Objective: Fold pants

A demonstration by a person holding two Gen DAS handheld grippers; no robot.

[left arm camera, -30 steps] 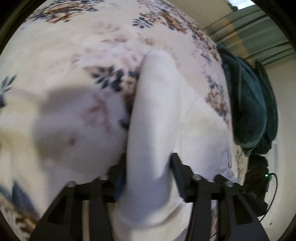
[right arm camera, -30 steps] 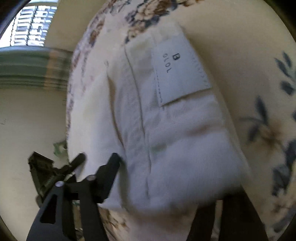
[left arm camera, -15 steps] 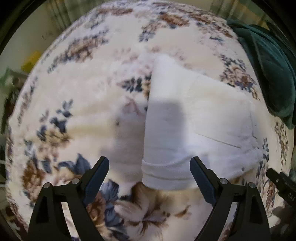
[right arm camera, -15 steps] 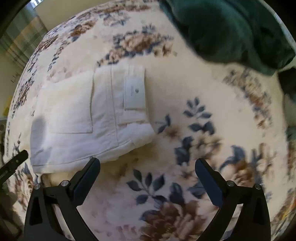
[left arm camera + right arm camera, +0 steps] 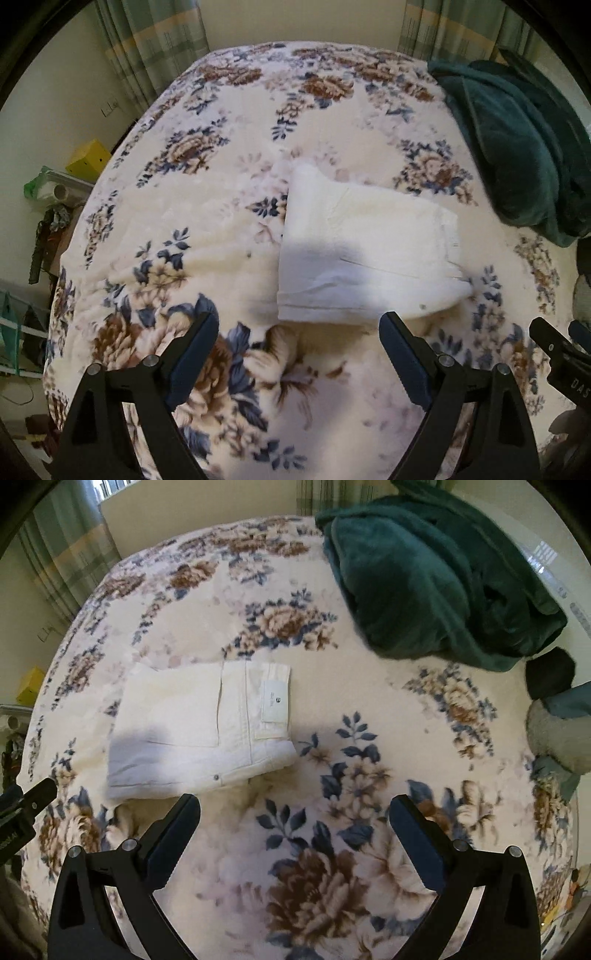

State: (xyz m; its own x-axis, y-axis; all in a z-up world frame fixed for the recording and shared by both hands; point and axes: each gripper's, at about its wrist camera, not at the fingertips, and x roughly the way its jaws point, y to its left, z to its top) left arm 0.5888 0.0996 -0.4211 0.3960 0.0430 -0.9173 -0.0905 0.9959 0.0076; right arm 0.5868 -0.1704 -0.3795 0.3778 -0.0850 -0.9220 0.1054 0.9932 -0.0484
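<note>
White pants [image 5: 362, 251] lie folded into a compact rectangle on a floral bedspread [image 5: 207, 206]. In the right wrist view the same pants [image 5: 195, 734] show a back pocket and a label patch [image 5: 275, 701] near the waistband. My left gripper [image 5: 299, 332] hangs open above the bed, just short of the pants' near edge, with nothing between its fingers. My right gripper [image 5: 295, 816] is open too, high over bare bedspread to the right of the pants. Each gripper's tip shows at the edge of the other's view.
A crumpled dark green blanket [image 5: 436, 576] lies at the far right of the bed. Curtains [image 5: 155, 40] hang behind the bed. A yellow box [image 5: 88, 158] and clutter sit on the left beside the bed. A grey and teal cushion [image 5: 557, 731] lies at the right edge.
Both grippers let go of the folded pants, opened wide and rose away from the bed. The pants now lie flat and alone; the views widened to show the whole bed.
</note>
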